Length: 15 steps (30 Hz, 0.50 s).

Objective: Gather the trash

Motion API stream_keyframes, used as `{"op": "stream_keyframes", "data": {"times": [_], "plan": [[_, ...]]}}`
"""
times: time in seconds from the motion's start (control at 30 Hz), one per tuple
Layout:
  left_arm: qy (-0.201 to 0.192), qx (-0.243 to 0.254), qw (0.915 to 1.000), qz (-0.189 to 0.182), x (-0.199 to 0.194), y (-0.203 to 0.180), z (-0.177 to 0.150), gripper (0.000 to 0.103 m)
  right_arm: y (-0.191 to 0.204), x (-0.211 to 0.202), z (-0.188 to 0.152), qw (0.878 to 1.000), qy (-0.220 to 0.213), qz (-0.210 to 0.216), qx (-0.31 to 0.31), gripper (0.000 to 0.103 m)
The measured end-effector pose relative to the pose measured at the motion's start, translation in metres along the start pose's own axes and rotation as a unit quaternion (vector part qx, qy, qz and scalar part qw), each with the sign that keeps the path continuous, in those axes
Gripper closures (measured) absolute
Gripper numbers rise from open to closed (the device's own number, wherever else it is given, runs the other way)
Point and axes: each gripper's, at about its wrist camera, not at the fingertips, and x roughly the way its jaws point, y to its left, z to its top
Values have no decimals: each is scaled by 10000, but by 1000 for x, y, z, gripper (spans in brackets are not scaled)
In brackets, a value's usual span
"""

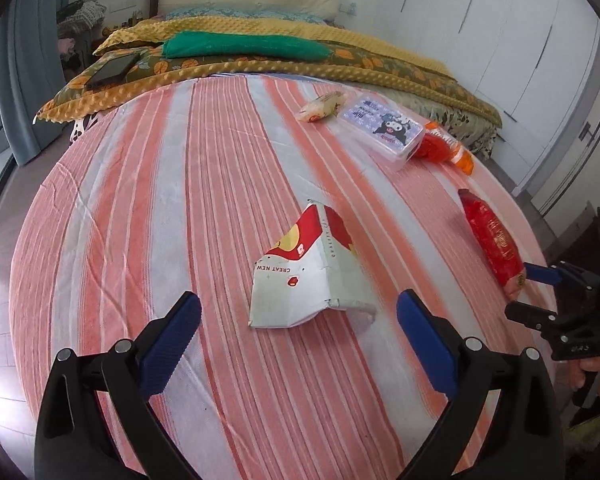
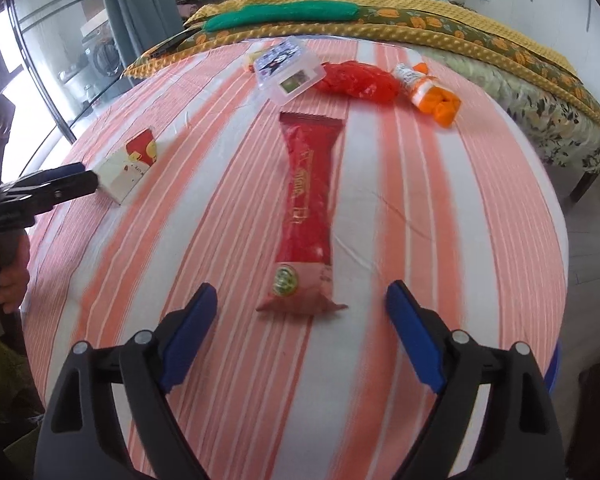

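Note:
A flattened white and red carton (image 1: 310,270) lies on the striped bedspread (image 1: 180,200), just ahead of my open left gripper (image 1: 298,316); it also shows in the right wrist view (image 2: 128,168). A long red snack wrapper (image 2: 306,212) lies just ahead of my open right gripper (image 2: 300,300); it also shows in the left wrist view (image 1: 492,240). Farther back lie a crumpled red bag (image 2: 356,80), an orange and white wrapper (image 2: 428,92) and a pale wrapper (image 1: 322,106).
A clear plastic box (image 1: 382,130) with a cartoon label sits at the back. A phone (image 1: 114,68) and a green cloth (image 1: 244,44) lie on the yellow quilt (image 1: 260,26). The bed edge drops off at the right (image 2: 556,216).

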Motion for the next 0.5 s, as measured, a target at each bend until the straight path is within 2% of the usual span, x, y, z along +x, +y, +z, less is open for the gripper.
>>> {"op": "stream_keyframes", "data": {"times": [0.07, 0.13, 0.2, 0.37, 0.43, 0.47, 0.5], "plan": [[35, 209, 9998, 1, -1, -11, 5, 6, -3, -6, 2, 9999, -20, 95, 56, 19], [75, 463, 9988, 118, 4, -23, 11, 11, -1, -11, 7, 9999, -25, 156, -3, 19], [205, 666, 9972, 284, 15, -32, 16, 21, 2, -14, 17, 9997, -19, 243, -53, 26], [509, 761, 9939, 609, 38, -38, 19, 32, 7, -3, 38, 9993, 285, 218, -129, 41], [522, 825, 9924, 754, 41, -40, 18, 33, 6, 6, 44, 9989, 422, 166, -90, 49], [541, 844, 9917, 804, 41, -40, 18, 35, 5, 11, 46, 9985, 526, 152, -37, 57], [541, 842, 9916, 825, 40, -40, 19, 39, 3, 16, 46, 9980, 616, 157, -2, 73]]}}
